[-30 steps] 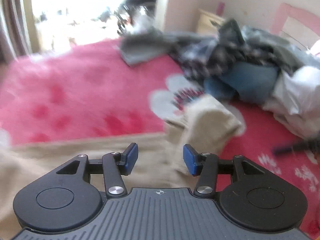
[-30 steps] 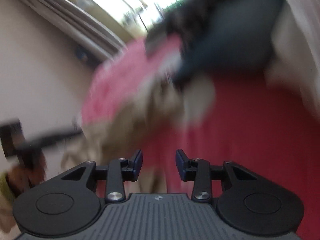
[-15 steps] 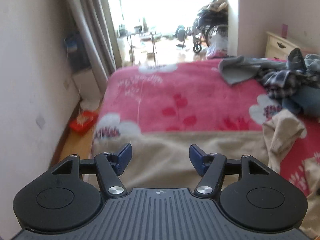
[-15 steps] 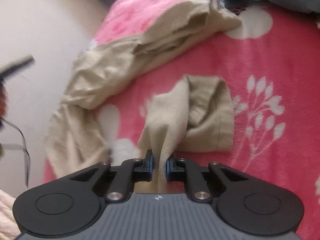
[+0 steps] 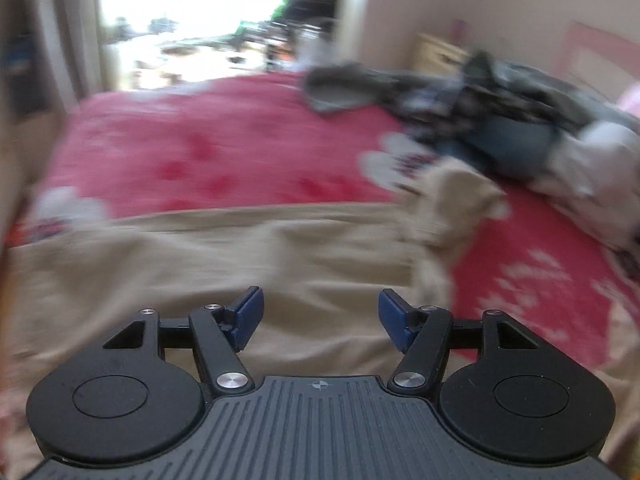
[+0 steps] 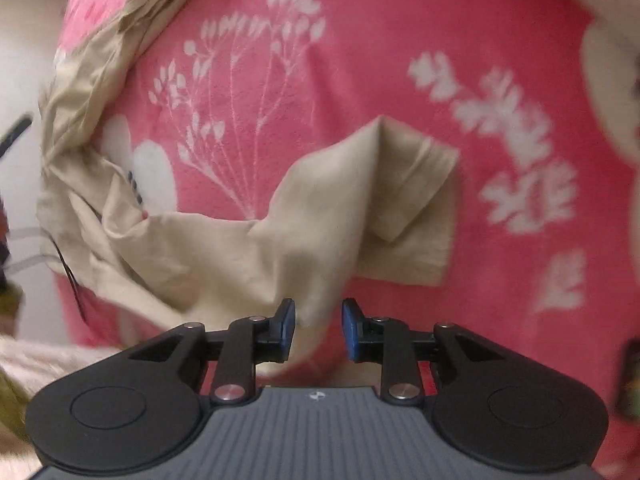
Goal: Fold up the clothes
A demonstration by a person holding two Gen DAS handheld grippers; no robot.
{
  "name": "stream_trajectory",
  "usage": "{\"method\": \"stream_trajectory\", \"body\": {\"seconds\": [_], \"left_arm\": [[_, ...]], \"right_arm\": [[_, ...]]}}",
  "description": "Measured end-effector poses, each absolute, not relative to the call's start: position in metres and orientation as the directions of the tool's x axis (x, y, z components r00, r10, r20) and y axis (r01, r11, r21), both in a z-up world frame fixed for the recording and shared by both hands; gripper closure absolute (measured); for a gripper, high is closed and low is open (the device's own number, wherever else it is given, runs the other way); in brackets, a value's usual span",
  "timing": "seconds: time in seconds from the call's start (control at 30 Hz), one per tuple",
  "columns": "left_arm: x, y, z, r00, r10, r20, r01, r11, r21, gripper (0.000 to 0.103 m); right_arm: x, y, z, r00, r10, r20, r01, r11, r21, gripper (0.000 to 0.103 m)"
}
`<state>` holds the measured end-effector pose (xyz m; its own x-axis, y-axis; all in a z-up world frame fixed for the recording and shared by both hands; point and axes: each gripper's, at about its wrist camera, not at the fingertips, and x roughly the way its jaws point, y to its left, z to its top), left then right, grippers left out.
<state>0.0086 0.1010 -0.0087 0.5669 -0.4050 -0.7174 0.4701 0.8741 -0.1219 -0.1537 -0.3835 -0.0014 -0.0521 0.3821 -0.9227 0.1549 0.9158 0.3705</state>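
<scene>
A beige garment (image 5: 240,256) lies spread across the near part of a pink floral blanket (image 5: 208,152); the left wrist view is blurred. My left gripper (image 5: 320,312) hovers just above the beige cloth, open, with nothing between its fingers. In the right wrist view the same beige garment (image 6: 328,216) runs from the bed's left edge to a folded end (image 6: 416,200) on the blanket (image 6: 360,60). My right gripper (image 6: 318,328) points steeply down at it. Its jaws are opening, and a loose fold of the cloth sits between the blue pads (image 6: 287,320) without being pressed.
A heap of dark, blue and white clothes (image 5: 500,120) covers the far right of the bed. A pale nightstand (image 5: 436,52) stands by the wall behind it. Curtains (image 5: 60,40) and a bright doorway lie beyond the bed. The bed's left edge drops to the floor (image 6: 20,80).
The right gripper, pinched on the beige cloth half a second ago, has parted its pads and tipped further down. The left view has swung right, from the wall side toward the clothes heap.
</scene>
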Motion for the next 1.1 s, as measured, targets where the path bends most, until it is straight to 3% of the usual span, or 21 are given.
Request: {"method": "stream_trajectory", "body": {"seconds": [0.17,0.27,0.4,0.57,0.7,0.77,0.87,0.93,1.1], "left_arm": [[0.009,0.046,-0.033,0.46,-0.496,-0.736,0.62,0.773,-0.134,0.039],[0.009,0.022,-0.047,0.446,-0.486,-0.751,0.646,0.756,-0.105,0.039],[0.011,0.006,-0.06,0.448,-0.459,-0.767,0.653,0.754,-0.07,0.042],[0.009,0.0,-0.062,0.46,-0.452,-0.764,0.664,0.746,-0.042,0.045],[0.013,-0.005,-0.066,0.47,-0.446,-0.762,0.66,0.751,-0.033,0.053],[0.015,-0.007,-0.068,0.471,-0.447,-0.76,0.659,0.752,-0.034,0.055],[0.016,-0.008,-0.069,0.485,-0.455,-0.747,0.662,0.749,-0.026,0.057],[0.016,-0.009,-0.068,0.485,-0.468,-0.739,0.666,0.745,-0.033,0.058],[0.016,-0.009,-0.066,0.475,-0.501,-0.724,0.682,0.729,-0.056,0.065]], "right_arm": [[-0.11,-0.39,0.073,0.205,0.409,-0.889,0.016,0.907,0.421,0.052],[-0.07,-0.382,0.079,0.333,0.476,-0.814,0.011,0.861,0.508,0.051],[-0.003,-0.364,0.047,0.393,0.556,-0.733,0.056,0.78,0.623,0.051],[0.063,-0.352,-0.014,0.42,0.647,-0.636,0.253,0.59,0.767,0.057],[0.082,-0.341,-0.046,0.406,0.633,-0.66,0.345,0.563,0.752,0.058],[0.086,-0.339,-0.057,0.414,0.614,-0.672,0.372,0.559,0.741,0.067],[0.087,-0.347,-0.055,0.467,0.571,-0.675,0.362,0.573,0.735,0.089],[0.086,-0.353,-0.043,0.51,0.524,-0.683,0.325,0.618,0.716,0.097],[0.086,-0.368,0.01,0.617,0.43,-0.659,0.175,0.742,0.648,0.098]]}}
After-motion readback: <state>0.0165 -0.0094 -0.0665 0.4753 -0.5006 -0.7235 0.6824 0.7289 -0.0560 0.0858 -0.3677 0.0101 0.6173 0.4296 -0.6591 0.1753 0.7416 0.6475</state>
